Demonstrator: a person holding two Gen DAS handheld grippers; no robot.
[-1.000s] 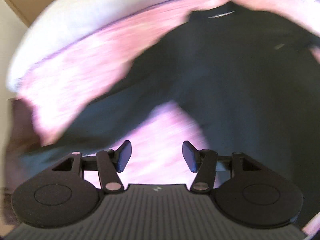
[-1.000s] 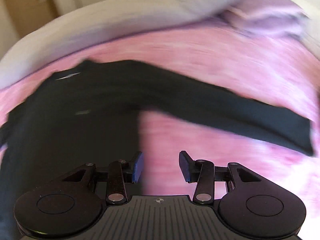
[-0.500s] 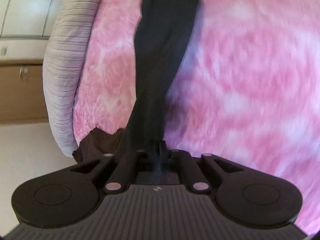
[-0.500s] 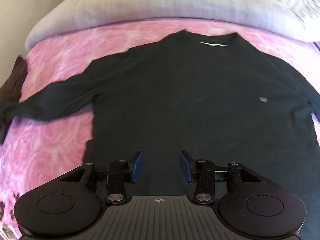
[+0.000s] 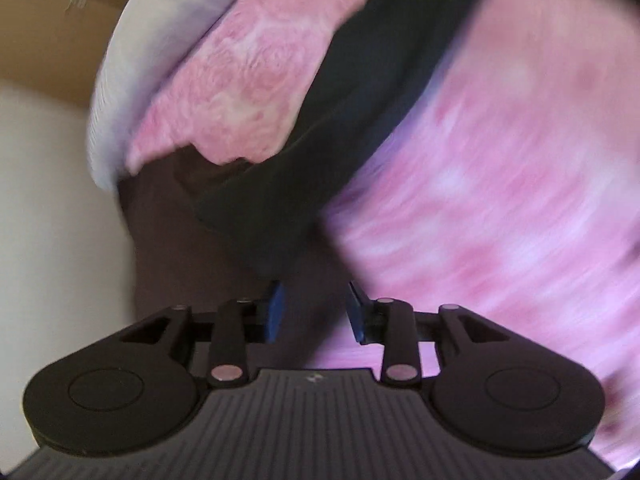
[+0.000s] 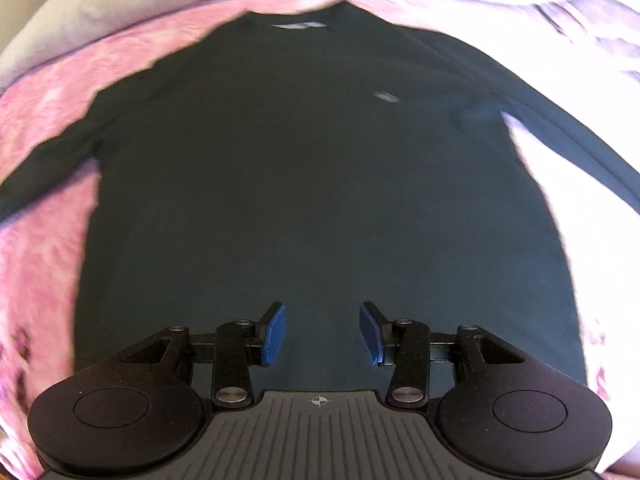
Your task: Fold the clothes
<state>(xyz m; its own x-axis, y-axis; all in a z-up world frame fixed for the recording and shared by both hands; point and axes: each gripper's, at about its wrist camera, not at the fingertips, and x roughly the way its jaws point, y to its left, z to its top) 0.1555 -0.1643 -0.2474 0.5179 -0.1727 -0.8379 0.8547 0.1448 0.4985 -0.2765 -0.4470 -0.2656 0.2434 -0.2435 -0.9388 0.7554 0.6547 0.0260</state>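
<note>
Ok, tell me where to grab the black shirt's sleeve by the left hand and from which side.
Take the black sleeve at its cuff end, the free tip nearest the left tongs, which are opening with nothing between them. Come from above and pinch across its narrow width. The sleeve lies flat and stretched out on the pink blanket, so the end probably lifts most easily for folding inward.

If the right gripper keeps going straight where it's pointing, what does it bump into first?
Most likely the dark long-sleeved shirt spread flat on the pink blanket. The right gripper is open, with only shirt fabric showing between its blue pads.
</note>
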